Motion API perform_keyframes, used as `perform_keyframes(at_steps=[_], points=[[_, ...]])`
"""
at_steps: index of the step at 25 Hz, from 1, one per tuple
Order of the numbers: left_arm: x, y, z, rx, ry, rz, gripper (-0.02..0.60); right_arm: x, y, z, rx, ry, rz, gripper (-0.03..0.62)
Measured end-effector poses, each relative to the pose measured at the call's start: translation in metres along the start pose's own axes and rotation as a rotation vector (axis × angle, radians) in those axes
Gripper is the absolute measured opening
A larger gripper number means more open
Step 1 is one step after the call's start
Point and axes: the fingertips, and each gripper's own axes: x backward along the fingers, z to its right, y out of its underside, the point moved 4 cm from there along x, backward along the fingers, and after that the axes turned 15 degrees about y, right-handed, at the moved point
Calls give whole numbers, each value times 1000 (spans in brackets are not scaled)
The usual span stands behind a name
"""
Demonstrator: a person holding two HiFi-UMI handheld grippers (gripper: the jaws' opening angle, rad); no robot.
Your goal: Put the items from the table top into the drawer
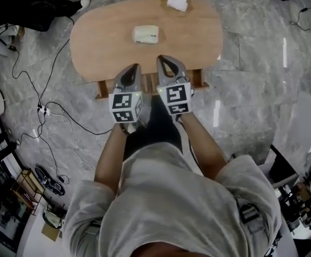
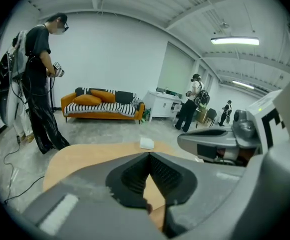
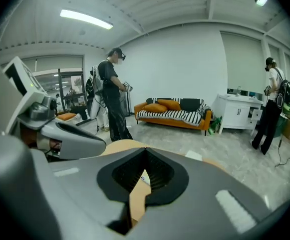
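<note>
In the head view, the left gripper and right gripper sit side by side at the lower edge of the table, both with fingers clenched on nothing. A cream box lies mid-table, and a white packet is at its upper edge. Only the gripper views show the orange sofa and standing people beyond the table.

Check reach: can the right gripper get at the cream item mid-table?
Probably yes. The table between the right gripper and the cream item is bare, and nothing blocks the way. Its jaws are shut, so they would have to open first.
</note>
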Motion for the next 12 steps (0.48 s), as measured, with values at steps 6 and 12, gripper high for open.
perform_keyframes(at_steps=[6, 12], points=[[-29, 23, -39, 32, -51, -36, 20, -58, 44, -2, -19, -22, -45, 8], [-65, 63, -61, 57, -19, -70, 20, -104, 98, -3, -59, 23, -109, 8]])
